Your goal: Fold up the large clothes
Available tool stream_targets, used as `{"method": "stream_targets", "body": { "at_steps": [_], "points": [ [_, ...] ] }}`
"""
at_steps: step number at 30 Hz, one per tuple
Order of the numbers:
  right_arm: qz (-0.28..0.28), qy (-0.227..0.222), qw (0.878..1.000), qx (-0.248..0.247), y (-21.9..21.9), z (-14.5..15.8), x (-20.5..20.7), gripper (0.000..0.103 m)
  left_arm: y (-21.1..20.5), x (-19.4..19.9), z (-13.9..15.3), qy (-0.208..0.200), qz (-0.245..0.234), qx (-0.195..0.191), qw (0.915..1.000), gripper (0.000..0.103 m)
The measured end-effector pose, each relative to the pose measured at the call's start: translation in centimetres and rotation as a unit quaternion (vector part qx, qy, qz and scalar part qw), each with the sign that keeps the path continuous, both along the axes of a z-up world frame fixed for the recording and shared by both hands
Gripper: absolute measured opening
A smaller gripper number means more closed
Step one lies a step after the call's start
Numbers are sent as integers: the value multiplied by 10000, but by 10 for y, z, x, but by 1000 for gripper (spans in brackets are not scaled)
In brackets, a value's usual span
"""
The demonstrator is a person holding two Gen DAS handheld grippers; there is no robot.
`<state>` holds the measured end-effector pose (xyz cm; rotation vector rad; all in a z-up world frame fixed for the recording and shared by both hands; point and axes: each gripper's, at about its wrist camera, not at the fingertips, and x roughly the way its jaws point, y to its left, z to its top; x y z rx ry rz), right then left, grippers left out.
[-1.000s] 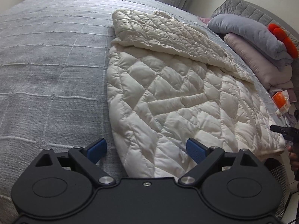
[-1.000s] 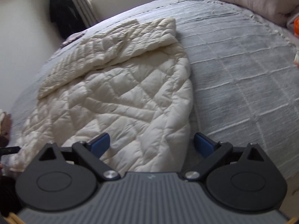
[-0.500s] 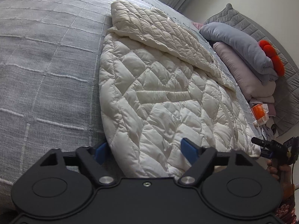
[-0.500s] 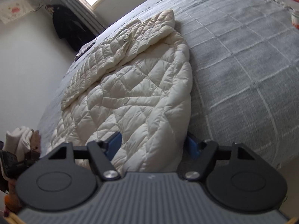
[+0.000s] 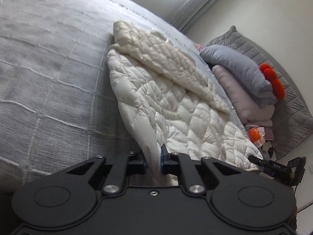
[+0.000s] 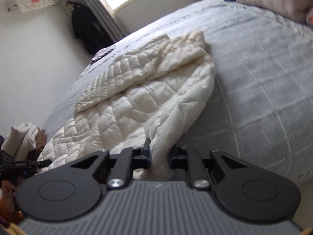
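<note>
A cream quilted down jacket [image 5: 172, 105] lies on the grey bed, its sleeve folded across the far part. My left gripper [image 5: 153, 161] is shut on the jacket's near hem at one corner. In the right wrist view the same jacket [image 6: 148, 105] spreads away from me, and my right gripper [image 6: 159, 156] is shut on the hem at the other corner, with a thick fold of fabric between the blue pads. Each gripper shows at the edge of the other's view, the right one [image 5: 273, 166] and the left one [image 6: 25, 164].
The grey bedspread [image 5: 49, 74] covers the bed. A stack of folded grey and pink blankets [image 5: 240, 82] with an orange item lies beside the jacket near a grey headboard. A dark garment [image 6: 86, 25] hangs by the window.
Both grippers moved forward and down onto the jacket's near hem and closed on it; they were open half a second ago. The hem is pinched up between the pads.
</note>
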<state>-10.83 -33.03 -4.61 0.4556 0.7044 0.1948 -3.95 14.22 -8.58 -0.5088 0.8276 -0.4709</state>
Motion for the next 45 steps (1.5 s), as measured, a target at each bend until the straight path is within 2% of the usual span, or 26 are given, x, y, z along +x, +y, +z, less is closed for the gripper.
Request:
{"method": "stream_targets", "body": {
  "at_steps": [7,12,18,25,30,36,40,45],
  "points": [
    [232,-481,9983,-244,13,47,-7,14,10,-35,28,-417,-39,144,9990,12],
    [206,-882,9951,-395,13,74,9,14,8,-25,56,-802,29,172,9966,12],
    [48,-1328,9902,-419,15,103,71,14,-7,29,100,-1441,140,347,9889,12],
    [-238,-1325,9900,-416,12,125,173,14,-29,133,120,-1583,644,700,9828,12],
    [-378,-983,9912,-797,17,106,253,14,-55,214,100,-1517,880,1282,9761,17],
    [-593,-334,9928,-983,16,54,328,16,-79,291,46,-1142,885,1934,9704,18],
    [-530,79,9921,-1132,10,17,360,17,-88,320,14,-1114,787,2121,9677,20],
    [-435,232,9894,-1365,8,-26,379,17,-100,337,-16,-1219,683,2463,9591,21]
  ]
}}
